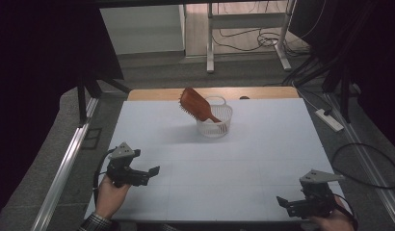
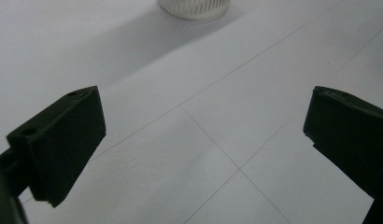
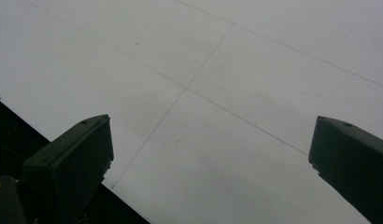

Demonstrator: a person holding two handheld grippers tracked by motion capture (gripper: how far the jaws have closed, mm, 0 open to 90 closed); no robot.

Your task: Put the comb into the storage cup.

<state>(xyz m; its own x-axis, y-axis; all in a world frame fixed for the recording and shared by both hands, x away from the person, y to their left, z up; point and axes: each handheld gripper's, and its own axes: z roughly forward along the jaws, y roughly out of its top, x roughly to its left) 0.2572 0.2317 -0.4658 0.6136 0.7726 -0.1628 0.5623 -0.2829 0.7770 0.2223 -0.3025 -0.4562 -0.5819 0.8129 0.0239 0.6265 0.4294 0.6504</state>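
Observation:
A brown wooden hairbrush (image 1: 195,103) leans tilted in a small white slatted basket (image 1: 216,126) at the far middle of the white table (image 1: 210,163), its paddle head sticking out up and to the left. My left gripper (image 1: 154,170) hovers at the near left, open, jaws wide apart with nothing between them. In the left gripper view the basket's base (image 2: 193,8) stands far ahead, beyond my left gripper (image 2: 204,126). My right gripper (image 1: 281,200) is low at the near right corner, open and empty. The right gripper view has my right gripper (image 3: 210,154) over bare table by the front edge.
A wooden strip (image 1: 152,94) runs along the table's far edge. Dark curtains hang at both sides. Metal rails flank the table on the floor, a power strip (image 1: 329,119) and cables lie to the right, and a desk frame (image 1: 246,29) stands behind.

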